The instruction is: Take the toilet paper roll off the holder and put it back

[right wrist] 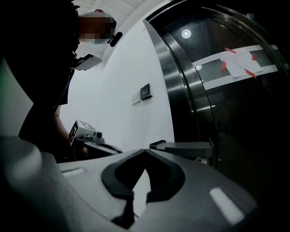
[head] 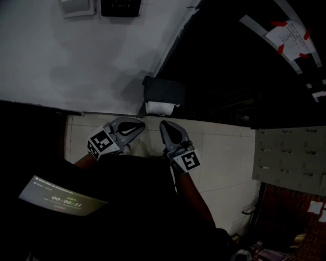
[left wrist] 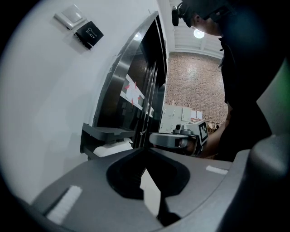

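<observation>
A white toilet paper roll [head: 159,107] sits under the dark cover of a wall holder [head: 163,90] at the corner of the white wall. Both grippers hover over the tiled floor just in front of it, apart from it. My left gripper [head: 142,124] is shut with nothing between its jaws, a little left of the roll. My right gripper [head: 163,124] is also shut and empty, right below the roll. In the left gripper view the holder [left wrist: 105,133] and roll [left wrist: 110,148] lie beyond the closed left gripper [left wrist: 146,150]. The right gripper view shows the holder [right wrist: 183,147] past the closed right gripper [right wrist: 145,151].
A white wall [head: 76,61] carries a light switch [head: 77,7] and a black exit button [head: 120,7]. To the right stands a dark metal-framed door [head: 239,66] with a taped paper note [head: 291,33]. Grey lockers [head: 290,158] are at the right; a lit timer screen [head: 63,198] lies low left.
</observation>
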`<state>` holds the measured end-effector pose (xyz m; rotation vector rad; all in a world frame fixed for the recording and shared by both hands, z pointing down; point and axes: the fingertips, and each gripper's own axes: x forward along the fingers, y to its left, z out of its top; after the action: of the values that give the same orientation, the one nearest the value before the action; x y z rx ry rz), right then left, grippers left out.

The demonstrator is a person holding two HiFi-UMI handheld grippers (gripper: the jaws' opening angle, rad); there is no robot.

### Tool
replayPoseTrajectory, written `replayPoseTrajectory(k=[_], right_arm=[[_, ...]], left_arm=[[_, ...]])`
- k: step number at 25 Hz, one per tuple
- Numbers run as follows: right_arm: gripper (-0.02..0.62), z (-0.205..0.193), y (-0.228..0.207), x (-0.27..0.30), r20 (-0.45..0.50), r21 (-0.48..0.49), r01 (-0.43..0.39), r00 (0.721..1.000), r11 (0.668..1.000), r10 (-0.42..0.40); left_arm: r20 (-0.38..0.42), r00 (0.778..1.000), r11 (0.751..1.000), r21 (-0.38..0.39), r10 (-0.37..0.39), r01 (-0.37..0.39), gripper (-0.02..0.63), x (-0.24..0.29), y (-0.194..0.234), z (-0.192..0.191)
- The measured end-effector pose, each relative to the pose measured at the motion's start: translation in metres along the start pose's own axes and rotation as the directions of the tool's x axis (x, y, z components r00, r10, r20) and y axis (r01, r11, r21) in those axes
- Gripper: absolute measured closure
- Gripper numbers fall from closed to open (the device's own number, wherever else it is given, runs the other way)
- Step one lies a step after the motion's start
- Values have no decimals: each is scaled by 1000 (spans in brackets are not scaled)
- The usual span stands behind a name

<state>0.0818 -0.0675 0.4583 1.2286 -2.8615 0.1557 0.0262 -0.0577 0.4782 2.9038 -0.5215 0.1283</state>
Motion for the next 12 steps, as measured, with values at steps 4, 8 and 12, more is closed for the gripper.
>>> replayPoseTrajectory(k=[4, 8, 12], right_arm=[[595, -1, 4, 2, -2, 2, -12, 1000, 1000, 12], [595, -3, 7, 2, -7, 12, -17, 1000, 1000, 17], [595, -5, 8, 4, -10, 23, -18, 1000, 1000, 18]], left_arm=[[5, 1000, 1000, -7, 4, -4, 603, 1, -1, 0], [8, 1000, 1000, -13, 2, -2, 603, 2, -3, 4], [7, 1000, 1000, -12, 4, -4, 603, 1, -3, 1]])
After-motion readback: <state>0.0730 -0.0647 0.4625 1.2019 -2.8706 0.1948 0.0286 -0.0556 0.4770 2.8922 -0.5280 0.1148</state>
